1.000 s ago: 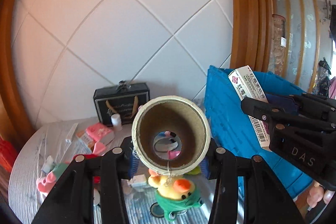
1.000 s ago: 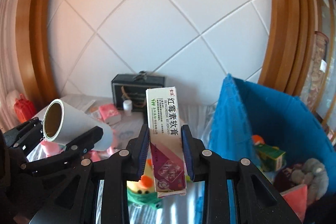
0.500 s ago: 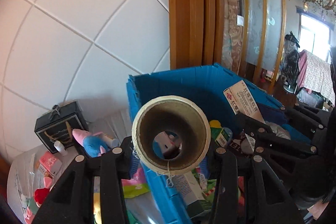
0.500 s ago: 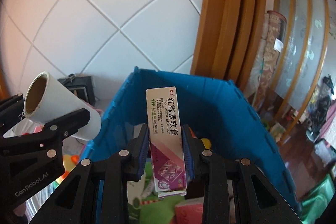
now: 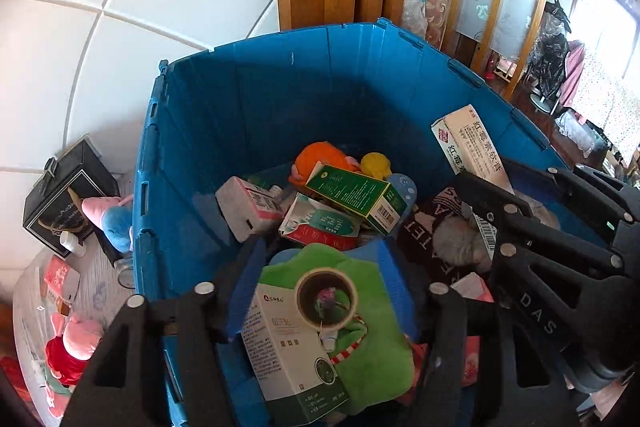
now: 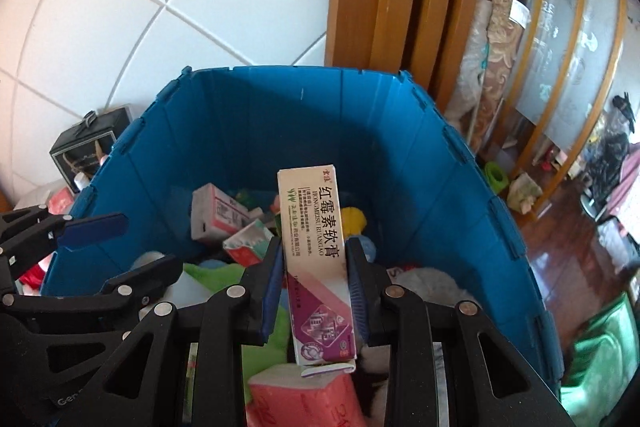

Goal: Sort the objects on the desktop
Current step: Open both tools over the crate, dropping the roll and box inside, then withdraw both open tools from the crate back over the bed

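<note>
Both grippers hang over the blue bin (image 5: pixel 192 131), which also shows in the right wrist view (image 6: pixel 400 131). My left gripper (image 5: pixel 324 287) is open. The cardboard roll (image 5: pixel 326 301) lies free below it, end-on, on a green plush (image 5: pixel 372 351) among the bin's contents. My right gripper (image 6: pixel 314 267) is shut on a white and purple ointment box (image 6: pixel 316 251), held upright over the bin. The box also shows in the left wrist view (image 5: pixel 468 143), at the right.
The bin holds several boxes and plush toys, among them a green box (image 5: pixel 352 193) and a white and green carton (image 5: pixel 288 347). Left of the bin on the table stand a black gift box (image 5: pixel 60 199), a blue-pink plush (image 5: pixel 114 219) and a pink pig toy (image 5: pixel 76 343).
Both grippers swung right from the table to above the bin and tilted down. My left gripper opened and the cardboard roll dropped into the bin. The right still grips the ointment box.
</note>
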